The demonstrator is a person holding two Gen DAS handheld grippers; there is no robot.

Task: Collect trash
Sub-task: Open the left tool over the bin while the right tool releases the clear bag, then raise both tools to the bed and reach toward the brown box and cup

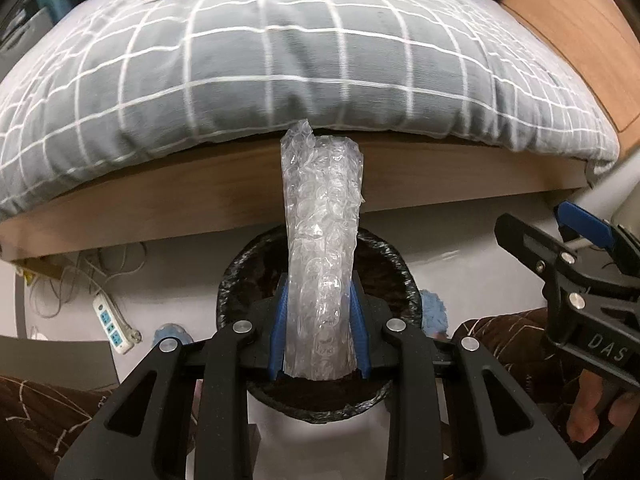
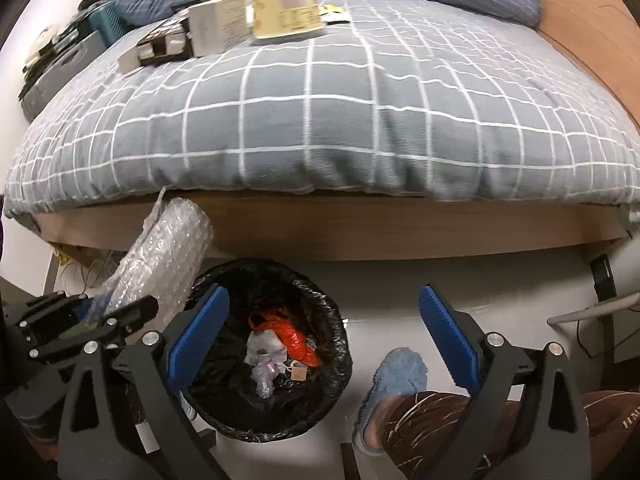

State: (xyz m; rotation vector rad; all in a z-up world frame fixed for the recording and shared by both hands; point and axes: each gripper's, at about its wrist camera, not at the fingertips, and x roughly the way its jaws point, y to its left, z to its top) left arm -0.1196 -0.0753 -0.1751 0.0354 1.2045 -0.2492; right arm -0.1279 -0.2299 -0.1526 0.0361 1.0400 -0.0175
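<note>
Item: roll of bubble wrap (image 1: 320, 256), clear, crinkled into a long loose tube with a ragged upper end, bubbles visible along its whole length; clamped near its lower end between the blue pads of the left gripper (image 1: 319, 332), standing up and away from it. Position: directly above the trash bin (image 1: 236, 280), a round bin lined with a black bag, standing on the pale floor just in front of the wooden bed frame (image 1: 440, 184). Bin contents, seen from the right wrist: an orange plastic bag (image 2: 292, 334), white crumpled wrappers and a small tag. Right gripper (image 2: 324, 336): fingers spread wide, holding nothing, poised beside the bin. Surroundings: bed with grey checked duvet (image 1: 280, 60), boxes (image 2: 256, 16) at its far end, a white power strip (image 1: 112, 324) on the floor, blue fuzzy slippers (image 2: 394, 376).
</note>
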